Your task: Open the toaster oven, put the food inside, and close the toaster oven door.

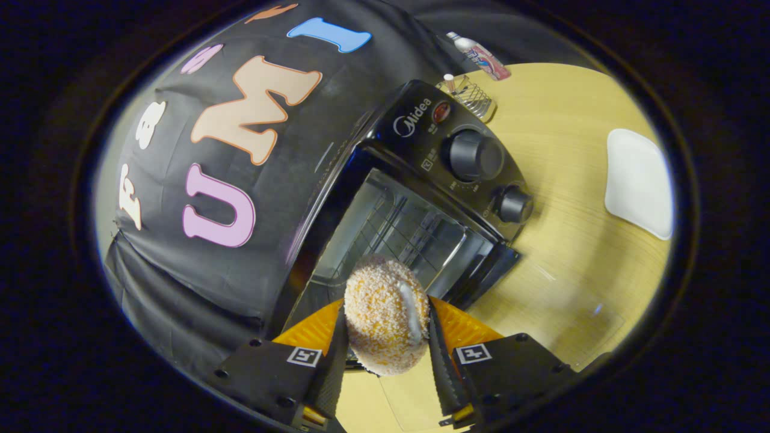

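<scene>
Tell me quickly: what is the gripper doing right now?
Gripper: shut on the crumbed bun, held just ahead of the open toaster oven.

The wooden table [571,252] carries the toaster oven [433,198], a white plate [639,180], a wire rack [472,96] and a bottle [481,57].

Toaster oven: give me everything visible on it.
The toaster oven is glossy black, standing on the wooden table against the booth's cloth wall. Its door is open, showing a shiny metal cavity with a wire rack. The control panel carries two dark knobs and a red indicator. The tool, shut on the crumbed food, is just before the opening.
</scene>
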Action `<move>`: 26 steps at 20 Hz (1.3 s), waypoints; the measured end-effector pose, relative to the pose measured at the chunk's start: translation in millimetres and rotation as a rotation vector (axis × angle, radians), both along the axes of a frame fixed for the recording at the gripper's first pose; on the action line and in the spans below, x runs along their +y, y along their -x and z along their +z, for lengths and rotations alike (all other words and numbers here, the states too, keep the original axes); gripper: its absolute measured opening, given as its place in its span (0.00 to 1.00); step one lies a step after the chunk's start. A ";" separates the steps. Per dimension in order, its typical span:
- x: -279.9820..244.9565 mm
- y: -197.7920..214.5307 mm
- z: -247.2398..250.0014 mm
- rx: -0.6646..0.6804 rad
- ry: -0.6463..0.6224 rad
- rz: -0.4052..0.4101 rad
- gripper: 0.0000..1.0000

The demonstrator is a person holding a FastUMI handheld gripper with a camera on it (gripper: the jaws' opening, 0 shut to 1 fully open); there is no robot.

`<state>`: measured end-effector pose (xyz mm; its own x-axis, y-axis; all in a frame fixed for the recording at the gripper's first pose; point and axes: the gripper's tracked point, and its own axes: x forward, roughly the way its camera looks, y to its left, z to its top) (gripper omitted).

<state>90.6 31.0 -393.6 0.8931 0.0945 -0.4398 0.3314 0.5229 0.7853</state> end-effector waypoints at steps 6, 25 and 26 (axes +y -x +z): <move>1.4 -2.3 -3.6 -0.024 0.023 0.000 0.70; -5.1 56.8 23.4 -0.057 0.169 0.067 0.99; -5.7 64.2 27.9 -0.063 0.194 0.081 0.99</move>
<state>26.5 25.3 -365.7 0.9124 0.0859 -0.4002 0.2358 0.6888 0.6855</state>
